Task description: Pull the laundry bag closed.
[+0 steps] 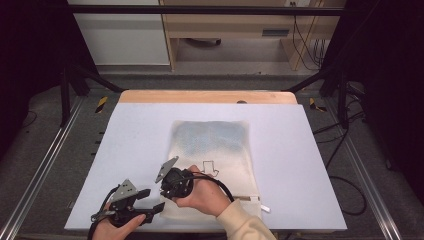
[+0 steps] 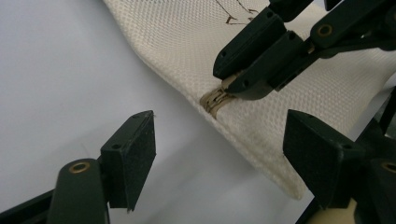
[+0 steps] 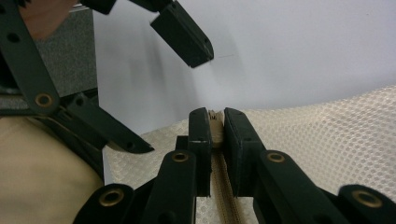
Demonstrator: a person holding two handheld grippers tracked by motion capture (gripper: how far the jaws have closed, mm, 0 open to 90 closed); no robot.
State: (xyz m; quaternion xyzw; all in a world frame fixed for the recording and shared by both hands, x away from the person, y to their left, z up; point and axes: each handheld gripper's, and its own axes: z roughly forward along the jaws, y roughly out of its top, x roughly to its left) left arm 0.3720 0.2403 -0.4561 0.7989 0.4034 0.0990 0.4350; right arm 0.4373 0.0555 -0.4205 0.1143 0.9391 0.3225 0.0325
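A cream mesh bag [image 1: 212, 145] with a small line drawing lies flat on the pale table mat [image 1: 135, 130]. My right gripper [image 1: 169, 196] is at the bag's near-left corner, shut on the end of the tan zipper [image 3: 215, 120], which sits squeezed between its pads [image 3: 201, 135]. The left gripper view shows the same hold on the zipper end [image 2: 215, 100] at the bag's edge [image 2: 187, 42]. My left gripper [image 2: 224, 163] stands open just beside that corner, its jaws either side of the bag's hem without touching it; in the high view it [image 1: 154, 204] is at the table's front left.
A white tag [image 1: 265, 207] pokes out at the bag's near-right corner. The table's wooden far edge [image 1: 207, 96] borders the mat. Black frame posts [image 1: 65, 95] and cables [image 1: 345, 180] lie beyond the table's sides.
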